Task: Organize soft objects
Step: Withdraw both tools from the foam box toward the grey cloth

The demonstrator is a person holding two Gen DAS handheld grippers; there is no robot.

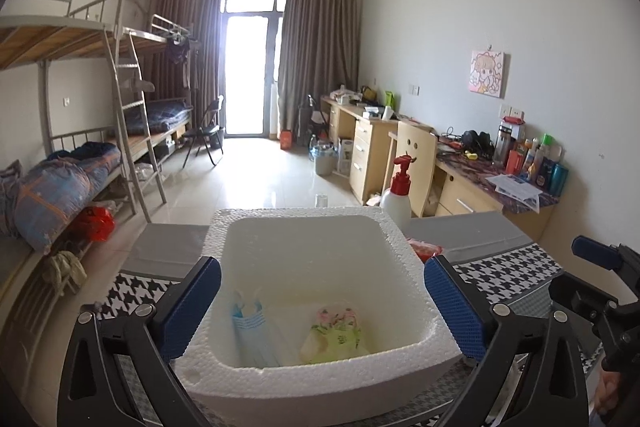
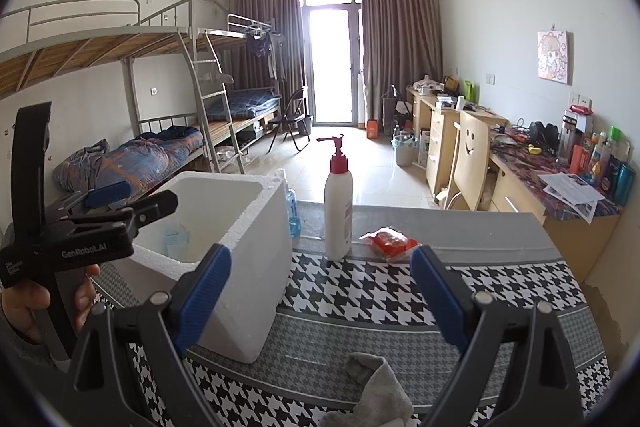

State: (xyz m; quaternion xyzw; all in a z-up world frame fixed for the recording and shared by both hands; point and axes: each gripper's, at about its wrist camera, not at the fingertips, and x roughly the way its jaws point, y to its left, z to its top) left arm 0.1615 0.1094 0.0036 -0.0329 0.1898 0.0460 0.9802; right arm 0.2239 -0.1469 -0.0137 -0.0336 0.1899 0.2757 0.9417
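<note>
A white foam box [image 1: 320,379] stands on the houndstooth table cover [image 2: 500,287]. Inside it lie a blue face-mask pack [image 1: 250,327] and a green and pink tissue pack [image 1: 336,335]. My left gripper [image 1: 322,307] is open wide above the box's near rim, its blue pads on either side and nothing between them. From the right wrist view, the left gripper [image 2: 136,201] hangs over the box [image 2: 240,235], held by a hand [image 2: 24,303]. My right gripper [image 2: 322,291] is open and empty. A grey cloth [image 2: 372,391] lies on the table just below it. A red packet [image 2: 390,241] lies farther back.
A white pump bottle with a red top [image 2: 338,211] stands right of the box, and a blue bottle [image 2: 294,213] stands behind it. Beyond the table are bunk beds [image 2: 160,155] on the left and cluttered desks [image 2: 560,183] with a chair on the right.
</note>
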